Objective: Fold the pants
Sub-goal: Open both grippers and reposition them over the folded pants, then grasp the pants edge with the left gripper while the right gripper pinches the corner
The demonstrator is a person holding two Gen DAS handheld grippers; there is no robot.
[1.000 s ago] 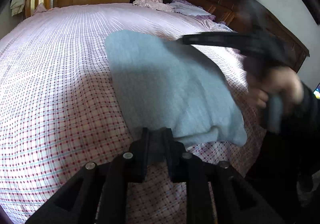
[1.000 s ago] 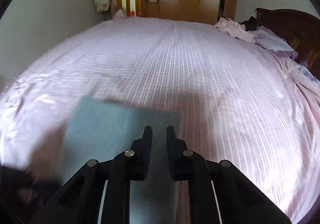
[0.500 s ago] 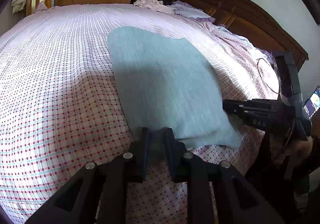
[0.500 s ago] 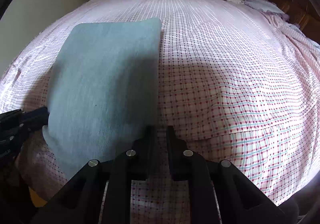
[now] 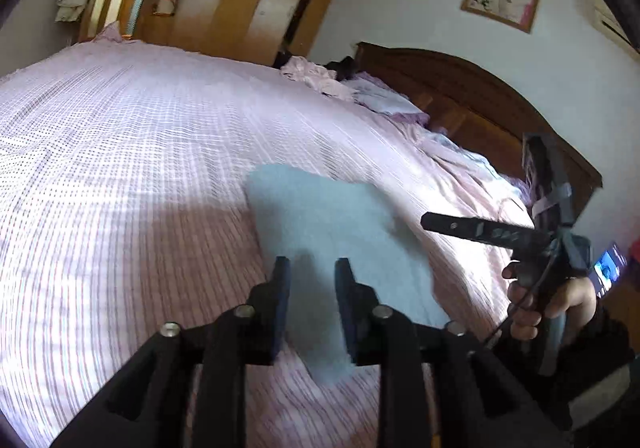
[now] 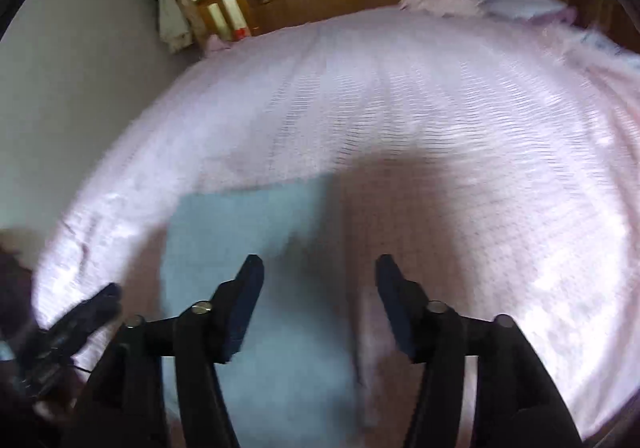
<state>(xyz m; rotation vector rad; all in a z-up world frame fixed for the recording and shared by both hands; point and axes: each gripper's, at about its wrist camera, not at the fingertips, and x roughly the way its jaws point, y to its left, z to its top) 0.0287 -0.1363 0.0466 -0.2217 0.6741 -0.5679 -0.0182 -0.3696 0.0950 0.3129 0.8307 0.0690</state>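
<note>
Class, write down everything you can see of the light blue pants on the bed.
The light blue pants are folded into a compact, roughly rectangular pad of soft, fleecy-looking cloth. They lie flat on the pink checked bedspread, near its edge. Neither claw grips them: the left claw and right claw hover above with jaws opening, nothing between them.

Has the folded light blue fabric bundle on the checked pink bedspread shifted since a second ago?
Cannot tell. The light blue folded pants lie flat on the pink bedspread as before; their changed place in both views fits the cameras' own motion.
</note>
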